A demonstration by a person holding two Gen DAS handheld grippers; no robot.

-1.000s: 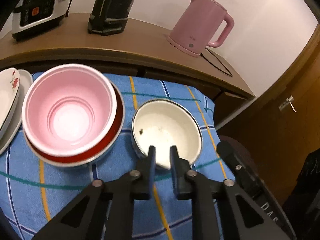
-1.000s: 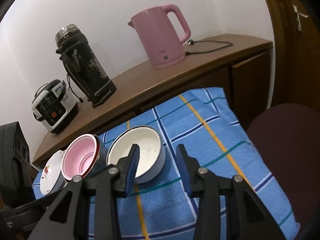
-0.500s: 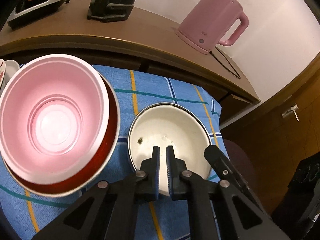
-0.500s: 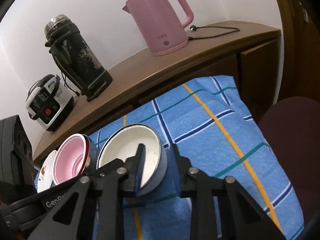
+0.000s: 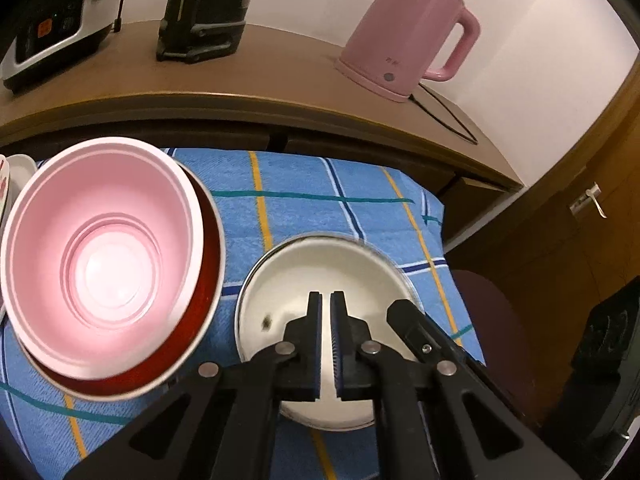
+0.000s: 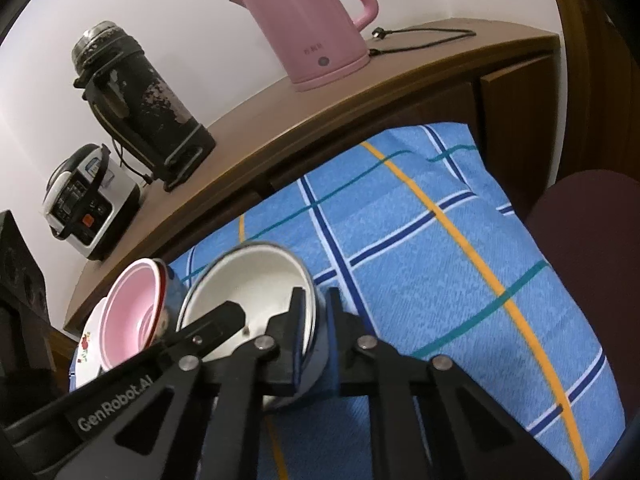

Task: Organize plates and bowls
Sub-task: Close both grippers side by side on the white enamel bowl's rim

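Bowls number three in our left wrist view: one white enamel bowl (image 5: 320,280) on the blue checked cloth (image 5: 312,188), and just to its left one pink bowl (image 5: 100,256) nested in one red bowl (image 5: 208,264). At the far left edge we see a sliver of one white plate (image 5: 16,168). Our left tongs (image 5: 326,300) are closed on the near rim of the white enamel bowl, one finger inside and one outside. A second black finger, from the right tongs, reaches the same bowl at its right side. On the wooden table (image 5: 260,76) behind stand one pink kettle (image 5: 408,36), one black flask (image 5: 208,4) and one rice cooker (image 5: 52,20).

From the right wrist we count the same three bowls and one flowered plate (image 6: 86,356) beneath the pink one. Our right tongs (image 6: 314,300) have just been closing, and they now pinch the white bowl's right wall between them. One dark red chair seat (image 6: 592,232) shows at the right, beside the cloth.
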